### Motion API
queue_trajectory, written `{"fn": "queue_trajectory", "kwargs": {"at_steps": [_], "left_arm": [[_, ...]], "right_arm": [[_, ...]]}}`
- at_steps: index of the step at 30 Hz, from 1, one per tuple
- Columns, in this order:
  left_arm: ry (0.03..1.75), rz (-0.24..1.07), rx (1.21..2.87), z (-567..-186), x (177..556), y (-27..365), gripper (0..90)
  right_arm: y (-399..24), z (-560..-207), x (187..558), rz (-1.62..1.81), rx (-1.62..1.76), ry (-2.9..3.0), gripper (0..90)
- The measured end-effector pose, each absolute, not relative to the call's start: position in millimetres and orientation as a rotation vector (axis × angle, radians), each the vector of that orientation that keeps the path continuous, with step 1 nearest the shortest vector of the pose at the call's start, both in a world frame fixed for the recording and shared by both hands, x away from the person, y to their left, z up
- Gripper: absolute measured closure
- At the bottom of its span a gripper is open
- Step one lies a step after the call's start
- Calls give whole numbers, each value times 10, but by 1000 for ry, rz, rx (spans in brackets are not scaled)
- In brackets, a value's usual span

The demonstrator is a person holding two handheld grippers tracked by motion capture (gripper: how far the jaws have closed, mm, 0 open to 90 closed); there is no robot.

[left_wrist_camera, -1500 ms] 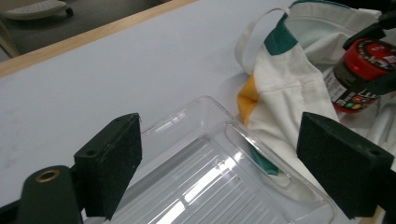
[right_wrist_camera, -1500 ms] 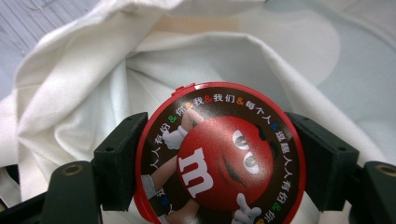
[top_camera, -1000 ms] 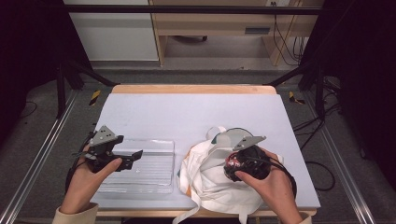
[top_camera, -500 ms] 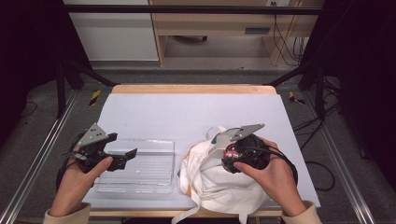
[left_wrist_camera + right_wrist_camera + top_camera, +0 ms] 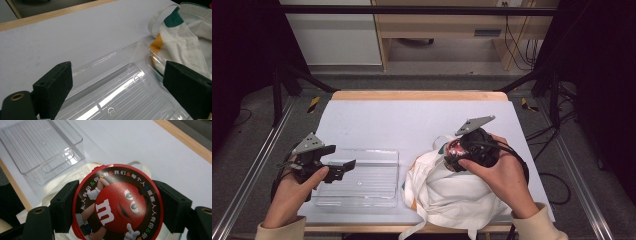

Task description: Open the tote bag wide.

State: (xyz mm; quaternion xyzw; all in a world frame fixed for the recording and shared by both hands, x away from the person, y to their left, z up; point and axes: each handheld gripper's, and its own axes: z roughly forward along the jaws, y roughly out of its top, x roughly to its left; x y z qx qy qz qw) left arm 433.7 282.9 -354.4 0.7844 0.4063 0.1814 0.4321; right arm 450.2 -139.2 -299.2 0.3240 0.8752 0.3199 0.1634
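the right gripper [image 5: 454, 156] is clamped on a round red candy tin [image 5: 117, 203] — its two black jaws press the rim from either side in the right gripper view, the printed lid facing the camera. in the high view the tin sits right of centre, just above the mouth of the white cloth bag [image 5: 452, 195], so it looks lifted clear of the bag but not yet moved across. the clear plastic tray [image 5: 362, 180] at lower left holds nothing so far. the left gripper [image 5: 343, 167] hangs over the tray's left part with its jaws spread and nothing between them. what seems left — carrying the tin over to the tray, setting it down and letting go.
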Motion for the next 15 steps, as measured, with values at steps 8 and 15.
{"fn": "queue_trajectory", "kwargs": {"at_steps": [8,15], "left_arm": [[1008,469,1968,-3523,4308,2824,92],[1024,496,1972,-3508,4304,2891,92]], "right_arm": [[-1298,-2836,4608,931,904,2479,256],[-1179,-2739,4647,959,872,2469,256]]}}
